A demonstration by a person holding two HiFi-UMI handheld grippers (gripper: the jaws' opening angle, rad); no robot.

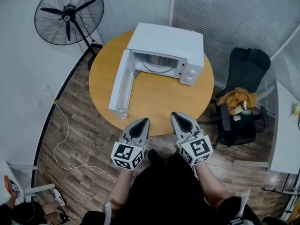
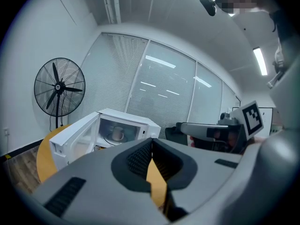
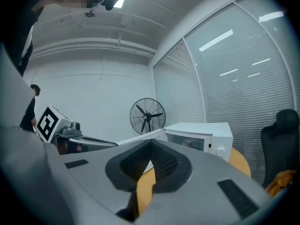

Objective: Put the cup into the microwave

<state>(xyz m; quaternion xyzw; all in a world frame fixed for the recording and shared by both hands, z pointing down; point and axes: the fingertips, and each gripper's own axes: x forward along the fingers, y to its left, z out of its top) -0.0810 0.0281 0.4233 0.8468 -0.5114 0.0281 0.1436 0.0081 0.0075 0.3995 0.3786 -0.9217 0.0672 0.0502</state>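
Nearest of all, the left tongs (image 1: 140, 122) and the right tongs (image 1: 177, 115) hover side by side in front of the microwave (image 1: 166, 43), both pointing toward it over the near edge of the round wooden surface (image 1: 159, 102) that carries it. Each pair is fully closed, tips meeting, with nothing caught between them; only the yellow-brown surface shows through the gap lower down. The microwave's door (image 1: 120, 86) hangs wide open to the left of its cavity, swung out toward the tongs. Inside the cavity the cup (image 2: 117, 134) stands on the glass turntable (image 1: 157, 63), seen from the left gripper view past the open door. Left of the microwave and behind it stands a black pedestal fan (image 1: 69, 14) on the wood floor. Right of the microwave, off the surface, is a black office chair (image 1: 246, 74) with an orange cloth (image 1: 239, 99) bundled on its seat
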